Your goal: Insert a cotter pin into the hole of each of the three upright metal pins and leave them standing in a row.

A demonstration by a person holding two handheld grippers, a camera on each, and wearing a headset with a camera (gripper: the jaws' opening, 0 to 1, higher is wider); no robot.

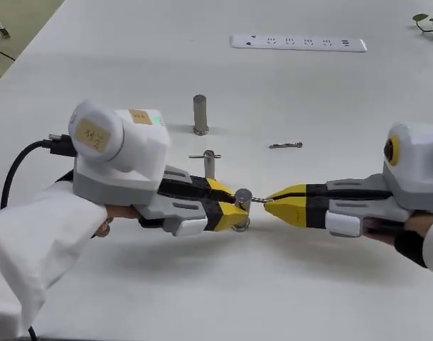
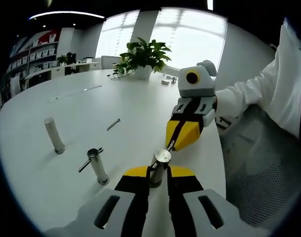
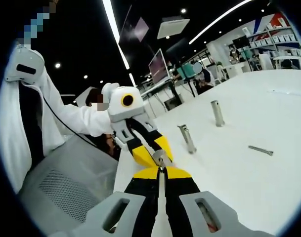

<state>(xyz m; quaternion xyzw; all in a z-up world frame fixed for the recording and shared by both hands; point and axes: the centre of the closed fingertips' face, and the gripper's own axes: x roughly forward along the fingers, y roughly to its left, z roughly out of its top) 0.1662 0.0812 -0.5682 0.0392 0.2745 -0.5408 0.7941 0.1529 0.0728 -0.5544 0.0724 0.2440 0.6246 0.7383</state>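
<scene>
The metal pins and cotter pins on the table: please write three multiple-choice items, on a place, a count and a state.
1. Where does the loose cotter pin lie? A. Through the far pin. B. On the floor. C. Flat on the table, right of the middle pin.
2. How many upright metal pins stand there? A. Two. B. Three. C. Five.
3. What state is the left gripper in? A. Shut on the nearest pin. B. Open above the table. C. Lying unheld.
Key: 1 C, it rests on bare tabletop; 2 B, three stand upright; 3 A, its jaws clamp that pin while the right gripper holds another cotter pin at it.
</scene>
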